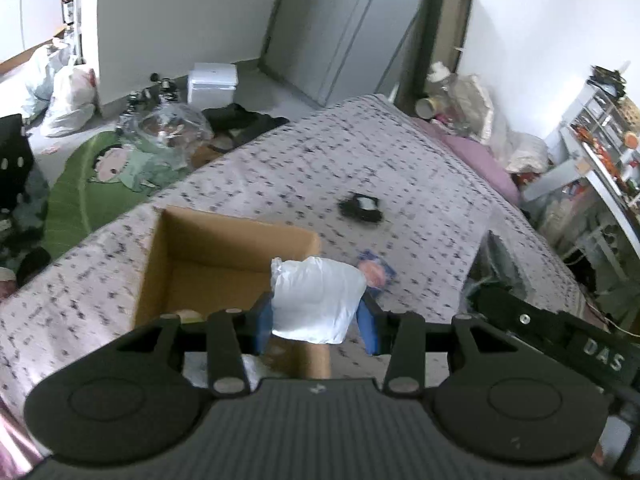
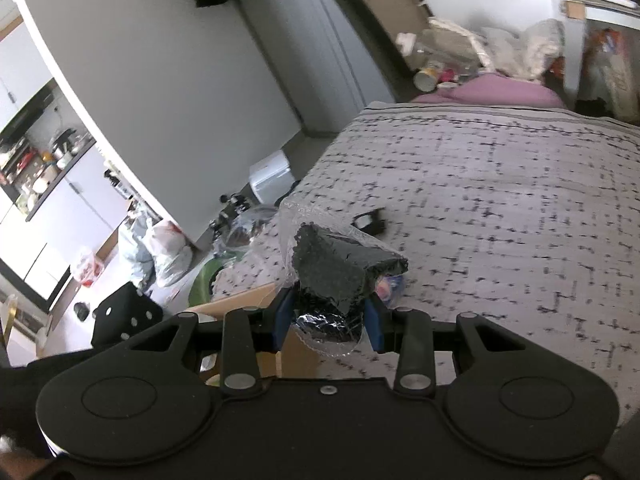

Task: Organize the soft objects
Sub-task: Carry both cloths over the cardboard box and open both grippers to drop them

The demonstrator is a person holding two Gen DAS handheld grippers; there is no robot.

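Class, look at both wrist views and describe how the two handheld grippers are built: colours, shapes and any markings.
Both look alike. The left gripper and right gripper have matte black bodies with a ribbed centre panel, two round black discs at the sides, black linkage arms with silver pivot pins, and blue pads on the fingers. In the left wrist view, the other gripper's body carries raised lettering reading "DAS". No cables or sleeves show.

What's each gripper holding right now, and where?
Left gripper pinches a white soft packet by its lower sides. Right gripper clamps a bagged dark cloth at its lower end.
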